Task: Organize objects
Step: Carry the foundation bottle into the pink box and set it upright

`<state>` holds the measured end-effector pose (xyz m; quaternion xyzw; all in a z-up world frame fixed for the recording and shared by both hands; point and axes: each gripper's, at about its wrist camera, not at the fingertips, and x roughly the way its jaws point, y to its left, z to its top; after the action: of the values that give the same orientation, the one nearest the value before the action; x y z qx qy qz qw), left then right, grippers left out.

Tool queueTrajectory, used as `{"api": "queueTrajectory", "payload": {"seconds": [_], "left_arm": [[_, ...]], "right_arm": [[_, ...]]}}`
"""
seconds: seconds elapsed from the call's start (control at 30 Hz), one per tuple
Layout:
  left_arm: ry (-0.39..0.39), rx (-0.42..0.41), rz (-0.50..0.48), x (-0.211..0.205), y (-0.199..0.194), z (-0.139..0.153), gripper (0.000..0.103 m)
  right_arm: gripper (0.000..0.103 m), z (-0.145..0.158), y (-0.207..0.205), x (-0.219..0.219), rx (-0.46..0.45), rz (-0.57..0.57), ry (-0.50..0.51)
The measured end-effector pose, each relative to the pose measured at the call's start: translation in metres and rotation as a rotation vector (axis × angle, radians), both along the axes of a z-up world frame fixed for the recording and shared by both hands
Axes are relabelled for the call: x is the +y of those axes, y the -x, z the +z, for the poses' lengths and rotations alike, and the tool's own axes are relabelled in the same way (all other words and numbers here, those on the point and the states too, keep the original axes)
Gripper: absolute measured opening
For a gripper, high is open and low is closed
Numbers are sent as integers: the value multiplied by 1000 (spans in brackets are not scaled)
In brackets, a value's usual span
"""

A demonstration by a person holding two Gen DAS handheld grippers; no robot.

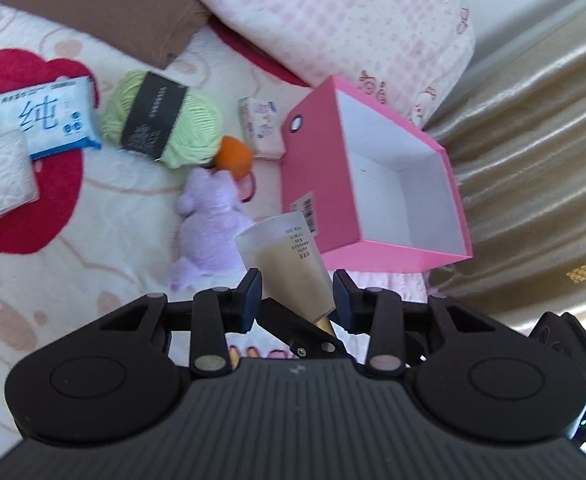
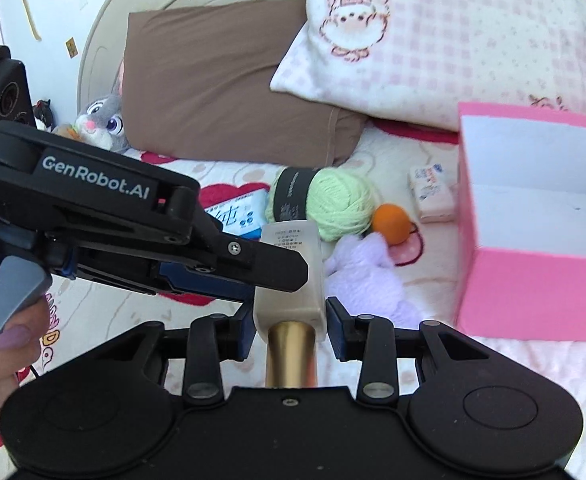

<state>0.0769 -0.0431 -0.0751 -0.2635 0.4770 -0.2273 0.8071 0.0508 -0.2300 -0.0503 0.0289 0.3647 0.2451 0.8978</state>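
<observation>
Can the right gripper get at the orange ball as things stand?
Probably not. A frosted bottle sits between the right gripper fingers, and the left gripper flanks it too, crossing in front. The orange ball lies beyond, beside the purple plush toy.
</observation>
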Motion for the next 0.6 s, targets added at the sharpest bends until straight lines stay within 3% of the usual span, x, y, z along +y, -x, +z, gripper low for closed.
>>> {"api": "queueTrajectory", "payload": {"seconds": [0.13, 0.17, 0.23, 0.33, 0.4, 0.6], "left_arm": [[-43, -96, -99, -53, -3, 36, 34], [-5, -124, -120, -64, -6, 44, 33], [74, -97, -183, -90, -18, 58, 35], [66, -132, -211, -122, -32, 71, 33], [81, -103, -219, -136, -40, 73, 33], [52, -136, -189, -154, -57, 77, 33]], "right_arm": [[41, 22, -7, -35, -83, -54, 31], [41, 28, -8, -43, -90, -56, 31], [40, 33, -16, -57, -92, -56, 13], [40, 43, -21, -73, -119, -112, 20], [40, 47, -28, -83, -129, -135, 25], [40, 63, -39, -112, -152, -165, 63]]}}
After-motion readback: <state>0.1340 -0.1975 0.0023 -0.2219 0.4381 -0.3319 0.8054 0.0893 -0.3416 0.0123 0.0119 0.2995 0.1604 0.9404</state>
